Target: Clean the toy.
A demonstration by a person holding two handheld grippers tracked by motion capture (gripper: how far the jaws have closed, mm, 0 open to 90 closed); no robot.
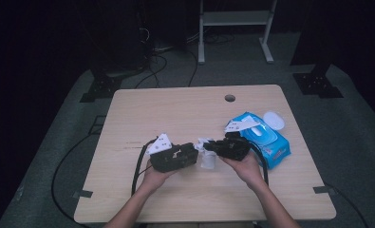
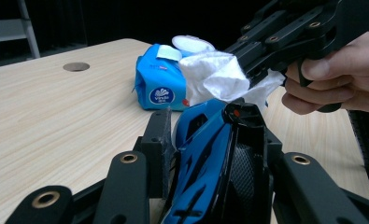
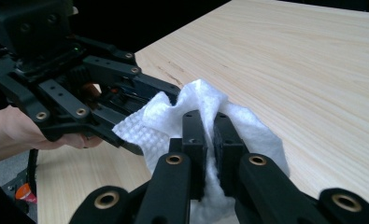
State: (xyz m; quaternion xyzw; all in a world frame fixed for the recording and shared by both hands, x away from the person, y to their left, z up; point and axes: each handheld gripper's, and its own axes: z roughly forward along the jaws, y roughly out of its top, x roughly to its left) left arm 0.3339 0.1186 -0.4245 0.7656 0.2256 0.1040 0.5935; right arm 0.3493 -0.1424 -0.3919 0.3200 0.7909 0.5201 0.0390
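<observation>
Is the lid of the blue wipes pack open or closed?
Open. On the blue wipes pack the white round lid is flipped back beyond the pack's far end in the high view.

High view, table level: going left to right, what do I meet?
Left gripper holding a dark blue object → white wipe pinched in the right gripper → blue wipes pack → its white lid flipped open at the pack's far right end.
</observation>
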